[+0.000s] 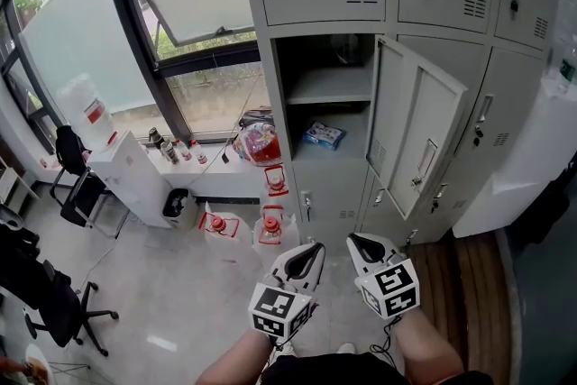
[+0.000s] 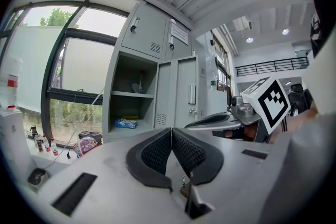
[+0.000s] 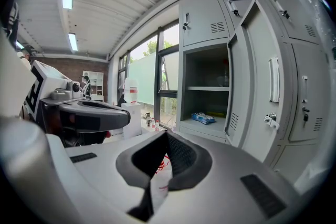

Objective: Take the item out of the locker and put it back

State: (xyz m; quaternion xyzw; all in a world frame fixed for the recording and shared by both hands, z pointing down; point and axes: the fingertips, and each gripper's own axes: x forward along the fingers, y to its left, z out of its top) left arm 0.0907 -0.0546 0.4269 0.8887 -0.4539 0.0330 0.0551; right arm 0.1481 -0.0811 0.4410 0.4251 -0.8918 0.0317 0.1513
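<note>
The left tool point(image 1: 311, 251) and the right tool point(image 1: 357, 244) are both pressed shut with nothing in them, and they are held side by side in front of the locker point(image 1: 274, 104). The locker door point(image 1: 416, 132) stands open. The blue packet point(image 1: 323, 135) lies inside on the bottom, under a shelf, well apart from both tools.

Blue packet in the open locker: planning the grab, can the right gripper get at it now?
Probably yes: the locker door stands wide open, nothing blocks the blue packet; the right gripper, shut, must open.
</note>
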